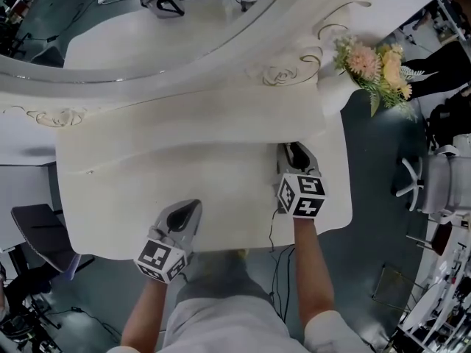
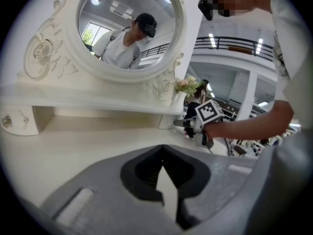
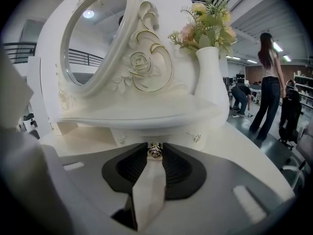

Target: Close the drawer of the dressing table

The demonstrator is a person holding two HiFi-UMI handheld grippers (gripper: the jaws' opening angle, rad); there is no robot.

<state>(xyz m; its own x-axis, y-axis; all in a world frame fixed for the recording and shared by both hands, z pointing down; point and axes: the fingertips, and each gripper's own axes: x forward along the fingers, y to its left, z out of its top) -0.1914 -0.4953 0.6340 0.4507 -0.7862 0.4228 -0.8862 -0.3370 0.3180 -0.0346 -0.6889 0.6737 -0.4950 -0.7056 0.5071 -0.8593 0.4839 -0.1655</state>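
Both bare arms reach up from the bottom of the head view, over the white counter [image 1: 147,182] of the dressing table. The right arm stretches further in. Its right gripper [image 1: 296,153] points at the low shelf [image 1: 221,116] under the round mirror [image 2: 129,28]. The left gripper [image 1: 185,213] hangs back near the front edge, tipped a little to the right.

The right gripper view shows what the head view hides. The small drawer [image 3: 178,137] sits just under the shelf, and the right fingers are pinched on its shiny little knob [image 3: 155,150]. I cannot tell how far out the drawer is.

In the left gripper view, the left fingers touch at their tips and hold nothing. That view also shows the right gripper from the side, poking under the shelf. A white vase [image 3: 210,77] of flowers stands on the shelf's right end.
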